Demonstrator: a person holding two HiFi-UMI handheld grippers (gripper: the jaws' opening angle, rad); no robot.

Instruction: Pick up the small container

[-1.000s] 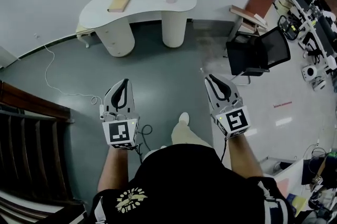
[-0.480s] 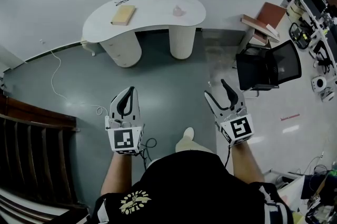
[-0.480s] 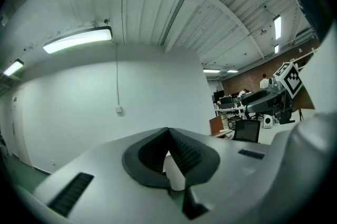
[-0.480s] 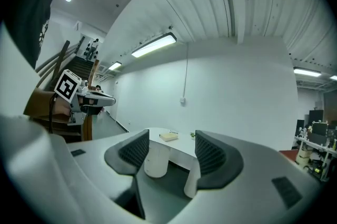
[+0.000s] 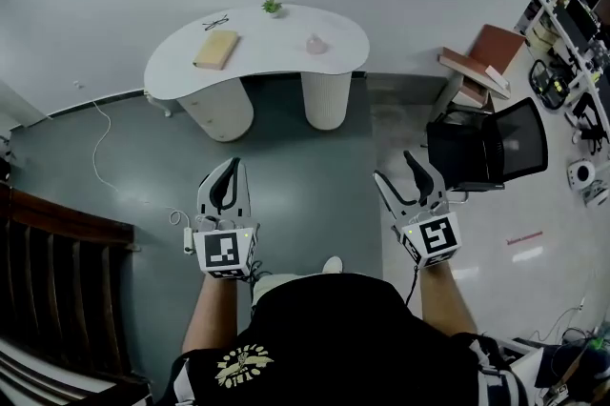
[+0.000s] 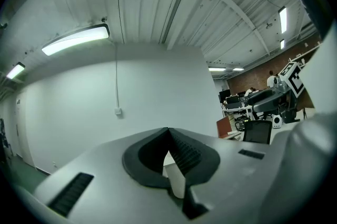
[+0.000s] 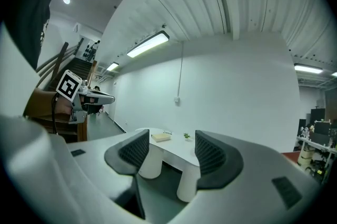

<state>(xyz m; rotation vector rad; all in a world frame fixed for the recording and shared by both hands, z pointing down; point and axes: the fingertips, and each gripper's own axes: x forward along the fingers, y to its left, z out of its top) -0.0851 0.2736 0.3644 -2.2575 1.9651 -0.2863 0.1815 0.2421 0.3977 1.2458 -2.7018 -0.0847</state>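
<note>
Judging by the head view, I have not begun the pick-up: nothing is held, and the approach, the reach and the grasp are all left to do.

Nearest me, the left gripper is closed. Its jaw tips meet with nothing caught in them, and it points ahead over the grey floor. The right gripper has just been opening its jaws, which stand wide apart and empty. In the right gripper view only the white table shows through the gap. Neither gripper touches anything.

A stretch of floor lies between me and that curved table. A black chair stands off to the right, nearer than the table.

On the tabletop a tan book lies towards the left, with what looks like a pair of glasses beyond it. A little potted plant sits at the far edge. The small container, pale and pinkish, stands alone towards the right end, well apart from both grippers. I reckon the open right gripper is the likelier one to take it.
</note>
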